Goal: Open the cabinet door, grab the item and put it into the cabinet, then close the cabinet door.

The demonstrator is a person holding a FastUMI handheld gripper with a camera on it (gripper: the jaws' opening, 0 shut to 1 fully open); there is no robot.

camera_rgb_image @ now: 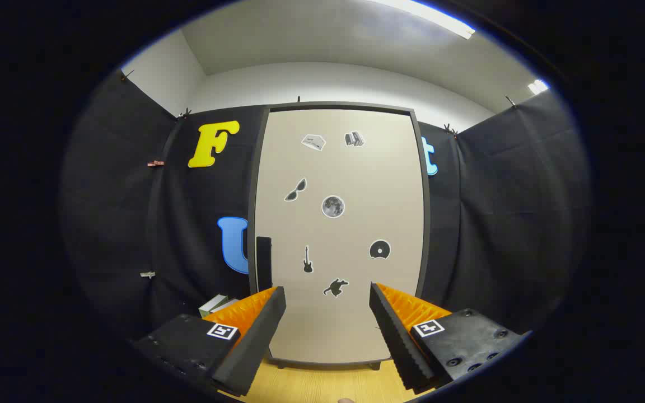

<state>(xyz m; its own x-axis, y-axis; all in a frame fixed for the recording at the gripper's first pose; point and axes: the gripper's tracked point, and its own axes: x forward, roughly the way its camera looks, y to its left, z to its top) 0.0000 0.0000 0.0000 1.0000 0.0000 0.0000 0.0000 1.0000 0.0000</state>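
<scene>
Closed cabinet door (336,224) faces the gripper (327,313), fingers spread wide and holding nothing.

No readable writing on the door, only picture stickers: sunglasses (295,190), a moon (333,206), a guitar (308,260), a disc (379,249). The door stands just beyond the fingers, its dark handle (264,262) at the left edge, above the left finger. A whitish item (217,304), perhaps boxes, lies left of the cabinet on the wooden tabletop (322,383).

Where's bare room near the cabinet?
Free: the light wooden table strip between the open gripper and the closed beige cabinet door. Crowded: left of the cabinet, where pale stacked items sit below the black vertical handle.
</scene>
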